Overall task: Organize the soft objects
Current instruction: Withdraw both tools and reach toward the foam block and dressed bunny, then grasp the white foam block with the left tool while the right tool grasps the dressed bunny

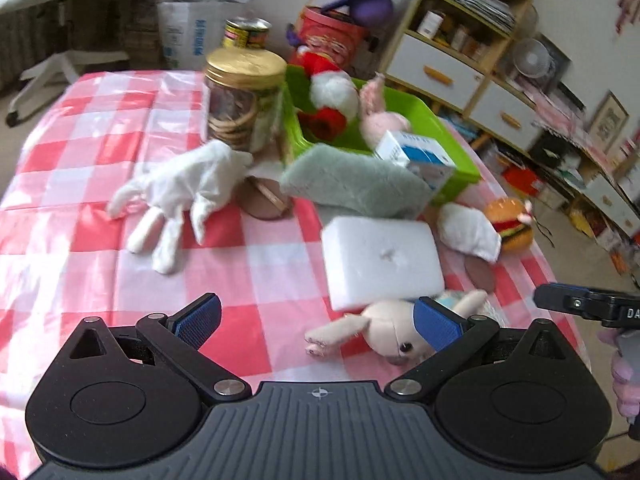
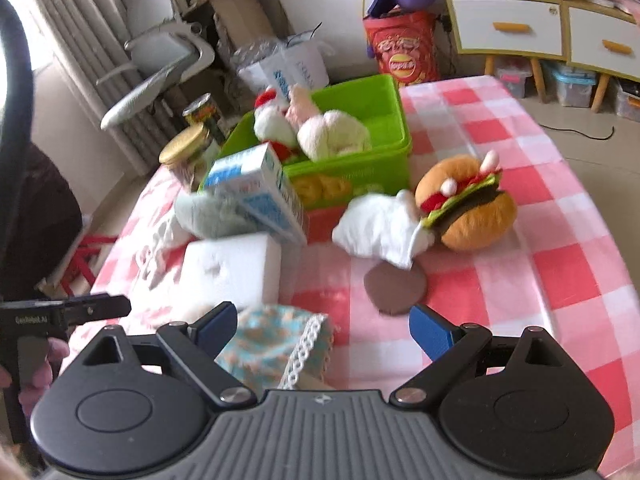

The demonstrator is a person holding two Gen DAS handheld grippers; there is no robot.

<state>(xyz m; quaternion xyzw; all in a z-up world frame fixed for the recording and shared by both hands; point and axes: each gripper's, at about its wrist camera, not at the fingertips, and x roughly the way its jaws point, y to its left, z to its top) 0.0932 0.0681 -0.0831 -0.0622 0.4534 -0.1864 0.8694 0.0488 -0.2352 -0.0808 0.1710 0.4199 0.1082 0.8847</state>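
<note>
A green bin (image 1: 448, 128) (image 2: 380, 100) holds a Santa plush (image 1: 332, 88) and a pink plush (image 1: 380, 120). A bunny plush (image 1: 384, 332) in a teal dress (image 2: 272, 344) lies on the checked cloth, close in front of both grippers. My left gripper (image 1: 320, 322) is open, its right finger beside the bunny's head. My right gripper (image 2: 324, 330) is open over the dress. A white foam block (image 1: 380, 260) (image 2: 236, 268), a grey-green cloth (image 1: 352, 184), a white glove (image 1: 188, 196), a white plush (image 2: 380, 228) and a burger plush (image 2: 468, 204) lie around.
A blue-white carton (image 1: 420, 156) (image 2: 260, 192) leans on the bin's near edge. A gold-lidded cookie jar (image 1: 240, 100) and a tin can (image 1: 246, 32) stand behind the glove. Brown round coasters (image 1: 264, 200) (image 2: 394, 288) lie on the cloth. Shelves (image 1: 460, 52) stand beyond the table.
</note>
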